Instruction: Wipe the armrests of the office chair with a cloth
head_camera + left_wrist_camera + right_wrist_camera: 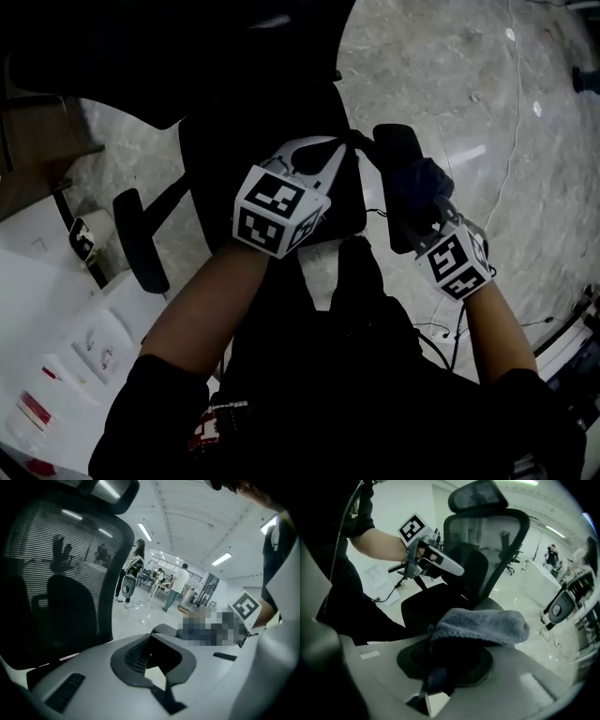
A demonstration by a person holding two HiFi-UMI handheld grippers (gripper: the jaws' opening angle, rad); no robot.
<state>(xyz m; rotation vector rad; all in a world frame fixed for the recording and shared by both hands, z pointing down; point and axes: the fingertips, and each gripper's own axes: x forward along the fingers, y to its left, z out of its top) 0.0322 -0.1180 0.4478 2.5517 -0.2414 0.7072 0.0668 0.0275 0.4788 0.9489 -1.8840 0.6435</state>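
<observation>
Cloth (480,625) of grey-blue terry is pinched in the right gripper (440,667). The jaws are closed on a bunched fold, and the rest mounds out in front as a soft pad. That pad lies on the armrest (398,141) at the side of the office chair (487,536) where this gripper is. It appears to be held low and flat so that the fabric, not the jaws, meets the surface. The wipe on this armrest appears to be in hand.

The left gripper (349,141) hangs over the chair's seat just inside that same armrest, its jaws drawn together on nothing. It probably waits there clear of the stroke, since one tool can manage the cloth.

By count there is one cloth, one chair being worked on, and two grippers. There are two armrests: the one under the cloth, and a bare one (141,239) across the seat, well apart from both tools.
</observation>
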